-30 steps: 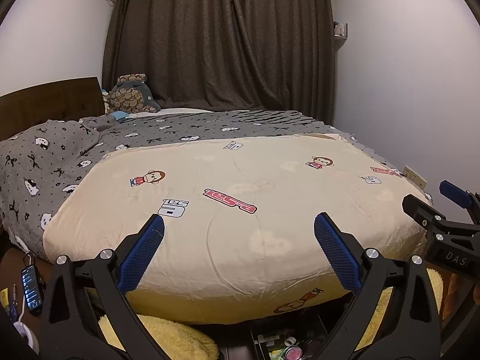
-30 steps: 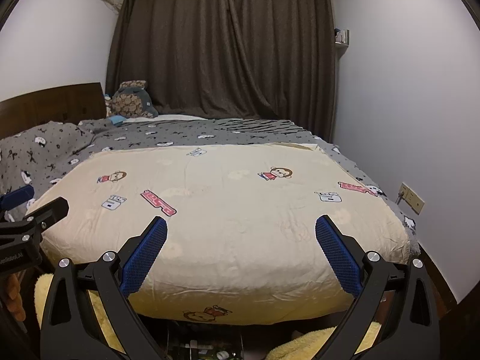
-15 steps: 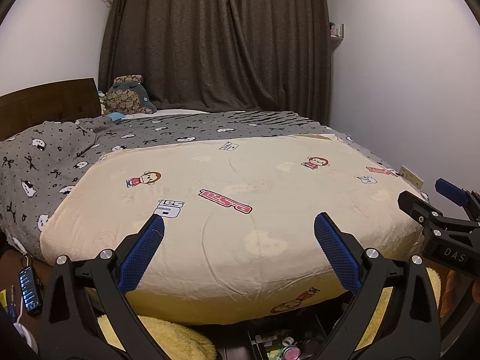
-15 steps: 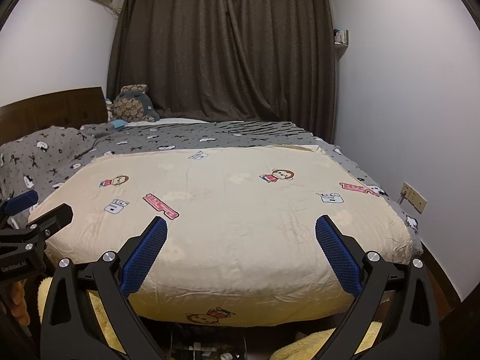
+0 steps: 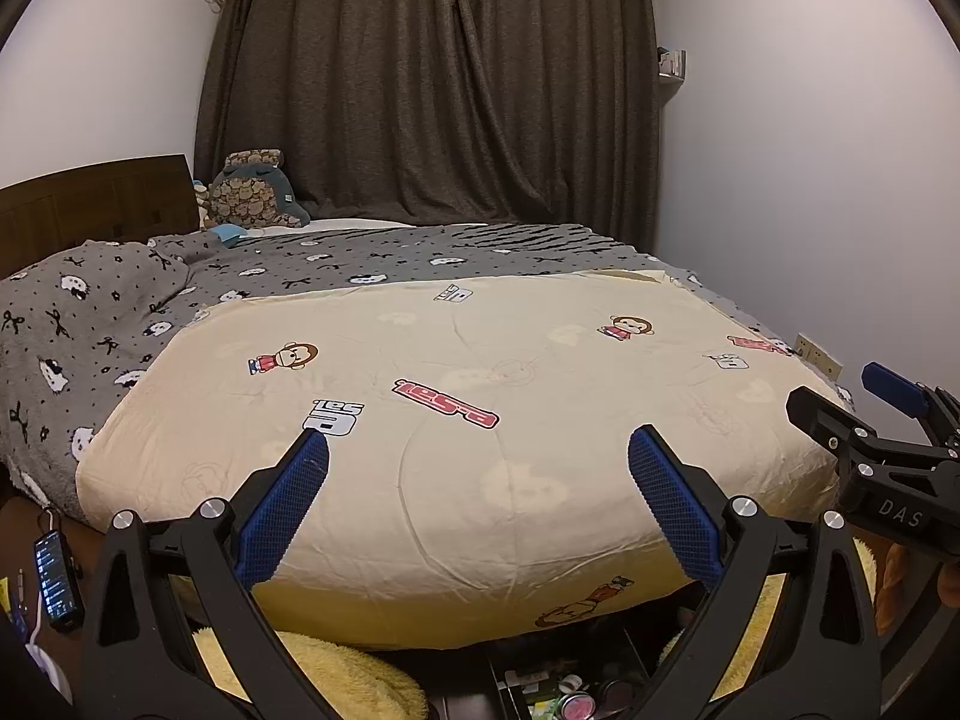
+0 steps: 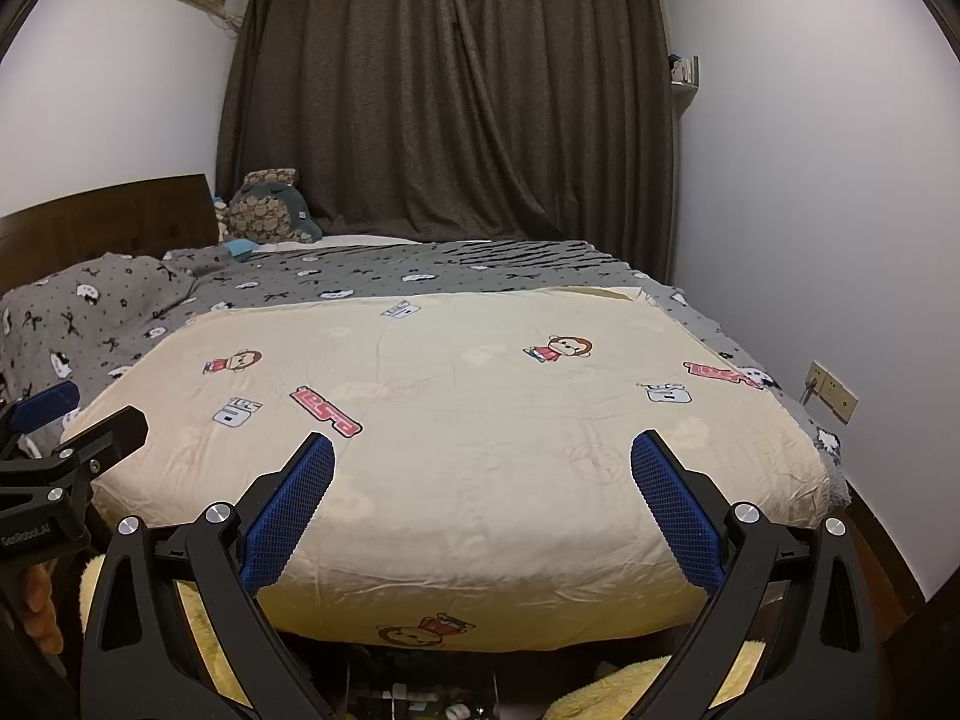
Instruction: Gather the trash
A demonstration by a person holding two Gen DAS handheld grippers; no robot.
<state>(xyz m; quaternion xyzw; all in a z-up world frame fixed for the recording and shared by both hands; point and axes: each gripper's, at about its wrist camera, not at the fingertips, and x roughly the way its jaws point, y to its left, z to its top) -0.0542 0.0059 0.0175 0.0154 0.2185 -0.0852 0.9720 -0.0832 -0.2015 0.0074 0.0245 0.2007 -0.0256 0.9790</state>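
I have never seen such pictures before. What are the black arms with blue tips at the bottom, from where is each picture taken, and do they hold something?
They are two hand-held grippers; a person carries one in each hand. Each picture comes from a camera on one gripper, looking forward between its two fingers. The left gripper fills its own view, and the right gripper shows at that picture's right edge. The other picture is taken from the right gripper. Both are open and hold nothing. Ahead lies a bed with a cream cartoon-print quilt over a grey patterned blanket. A plush toy sits by the dark curtain. No trash shows on the bed; small items are dimly visible on the floor below.
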